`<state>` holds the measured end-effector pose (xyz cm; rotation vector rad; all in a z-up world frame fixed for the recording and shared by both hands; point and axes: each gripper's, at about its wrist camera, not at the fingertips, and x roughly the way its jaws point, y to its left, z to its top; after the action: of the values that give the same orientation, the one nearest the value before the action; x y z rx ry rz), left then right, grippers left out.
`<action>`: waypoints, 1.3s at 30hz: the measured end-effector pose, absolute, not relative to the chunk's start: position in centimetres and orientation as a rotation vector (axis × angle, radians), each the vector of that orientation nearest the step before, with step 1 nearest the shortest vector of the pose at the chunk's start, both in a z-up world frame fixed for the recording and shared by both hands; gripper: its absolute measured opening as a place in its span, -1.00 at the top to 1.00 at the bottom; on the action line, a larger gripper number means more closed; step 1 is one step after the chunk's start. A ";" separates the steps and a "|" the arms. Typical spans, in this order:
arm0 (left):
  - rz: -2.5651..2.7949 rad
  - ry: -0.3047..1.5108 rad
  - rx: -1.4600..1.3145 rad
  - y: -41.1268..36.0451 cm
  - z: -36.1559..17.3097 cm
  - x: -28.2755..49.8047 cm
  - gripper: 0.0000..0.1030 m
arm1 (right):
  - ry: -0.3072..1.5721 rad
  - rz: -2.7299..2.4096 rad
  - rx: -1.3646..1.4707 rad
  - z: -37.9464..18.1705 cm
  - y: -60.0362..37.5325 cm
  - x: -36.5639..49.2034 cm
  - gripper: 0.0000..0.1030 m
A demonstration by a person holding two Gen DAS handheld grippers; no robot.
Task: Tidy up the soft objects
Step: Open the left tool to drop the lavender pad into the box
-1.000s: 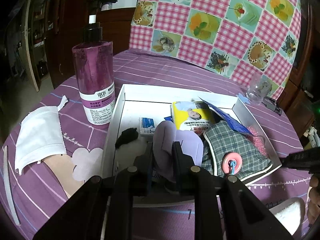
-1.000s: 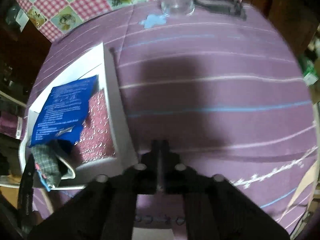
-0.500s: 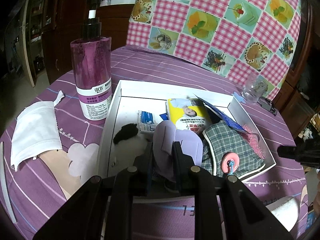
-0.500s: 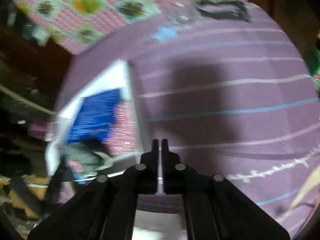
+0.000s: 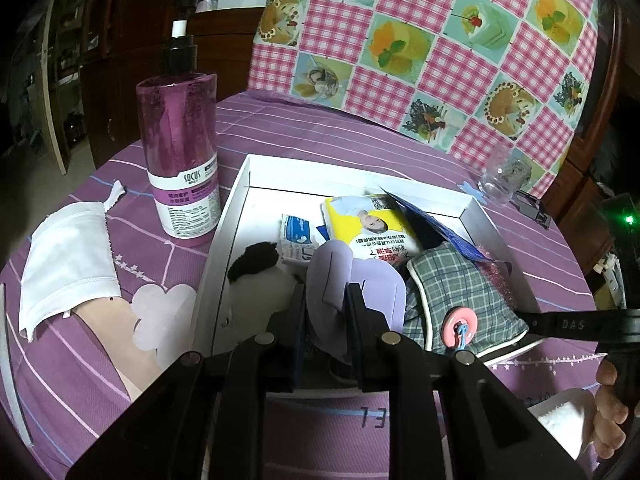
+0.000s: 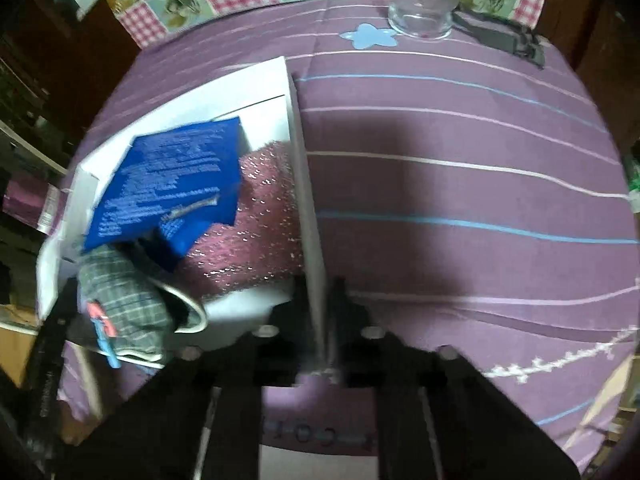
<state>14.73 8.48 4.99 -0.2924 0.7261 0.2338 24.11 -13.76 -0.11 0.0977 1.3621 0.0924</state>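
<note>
The right gripper [image 6: 320, 312] has swung over to the tray [image 6: 298, 152], its jaws just closing on the wall (steadying it, probably). The left gripper [image 5: 326, 300] pinches the lilac pad [image 5: 360, 284] inside the tray.

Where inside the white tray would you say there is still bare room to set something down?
Bare floor remains in the white tray along its far wall, beyond the yellow packet and black-and-white plush. Its right half is crowded: checked cloth pouch, blue leaflet, pink sequinned fabric.

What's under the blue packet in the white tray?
The blue packet lies over a pink sequinned piece and, at its lower end, the grey plaid pouch, inside the white tray. Whatever sits beneath its middle is covered.
</note>
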 end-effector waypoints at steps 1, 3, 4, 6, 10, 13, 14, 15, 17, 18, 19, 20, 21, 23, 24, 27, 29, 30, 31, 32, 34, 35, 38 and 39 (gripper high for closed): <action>0.222 0.729 -0.293 8.3 5.0 14.7 0.66 | 1.374 0.087 0.089 -0.1 -13.8 24.0 0.89; 0.200 0.735 -0.299 8.1 5.1 14.7 0.66 | 1.396 0.069 0.067 0.4 -14.3 23.4 0.90; 0.190 0.739 -0.298 7.9 5.1 14.6 0.66 | 1.405 0.060 0.056 0.5 -14.3 23.3 0.90; 0.171 0.746 -0.304 7.7 5.1 14.7 0.63 | 1.423 0.046 0.034 0.5 -14.7 22.9 0.90; 0.113 0.766 -0.359 7.8 5.1 14.7 0.60 | 1.446 0.025 0.015 0.9 -15.5 21.5 0.90; 0.122 0.764 -0.351 7.6 5.1 14.8 0.49 | 1.453 0.010 0.017 1.1 -15.9 20.8 0.90; 0.136 0.757 -0.328 7.4 5.2 14.7 0.41 | 1.449 0.011 0.023 1.2 -16.0 20.5 0.90; 0.149 0.750 -0.308 7.2 5.2 14.7 0.34 | 1.436 0.010 0.027 1.4 -16.1 20.4 0.90; 0.225 0.714 -0.219 6.3 5.6 14.3 -0.34 | 1.399 0.012 0.033 1.9 -16.2 19.8 0.90; 0.244 0.695 -0.189 6.1 5.7 14.1 -0.51 | 1.379 0.014 0.051 2.4 -16.4 19.5 0.89; 0.235 0.676 -0.173 5.9 6.0 13.9 -0.58 | 1.359 0.014 0.090 3.0 -16.9 19.2 0.88; 0.224 0.670 -0.172 6.0 6.2 13.8 -0.58 | 1.340 0.015 0.137 3.7 -17.4 19.0 0.87; 0.208 0.665 -0.182 6.1 6.5 13.6 -0.58 | 1.317 0.019 0.187 4.3 -17.8 19.0 0.87; 0.182 0.645 -0.215 6.3 7.1 13.1 -0.59 | 1.257 0.037 0.274 5.6 -18.7 18.5 0.83; 0.177 0.635 -0.224 6.4 7.4 12.9 -0.59 | 1.231 0.048 0.295 5.8 -18.0 18.2 0.81; 0.165 0.619 -0.230 6.5 8.2 12.5 -0.61 | 1.144 0.077 0.349 7.5 -18.1 16.9 0.63; 0.150 0.609 -0.236 6.4 8.6 12.2 -0.61 | 1.070 0.108 0.402 8.2 -18.5 16.3 0.48; 0.140 0.600 -0.239 6.3 8.9 11.9 -0.61 | 1.026 0.130 0.425 8.4 -18.6 15.7 0.39; 0.130 0.587 -0.242 6.1 9.2 11.6 -0.61 | 0.985 0.150 0.439 8.5 -18.8 15.4 0.26; 0.121 0.573 -0.246 5.8 9.5 11.2 -0.61 | 0.930 0.180 0.447 8.8 -18.9 14.4 0.19; 0.107 0.552 -0.240 5.1 10.1 10.4 -0.61 | 0.884 0.224 0.447 9.0 -18.9 13.4 -0.06; 0.102 0.548 -0.234 4.8 10.3 10.1 -0.61 | 0.881 0.239 0.442 9.0 -19.0 13.0 -0.07; 0.089 0.540 -0.201 3.7 11.1 8.9 -0.62 | 0.906 0.242 0.438 8.8 -19.2 11.9 -0.07; 0.089 0.537 -0.193 3.4 11.3 8.4 -0.62 | 0.897 0.236 0.436 8.9 -19.4 11.3 -0.07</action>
<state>8.43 3.45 11.26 -0.1933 0.5367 0.0889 11.35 -19.42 8.94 0.4359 0.8972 0.2358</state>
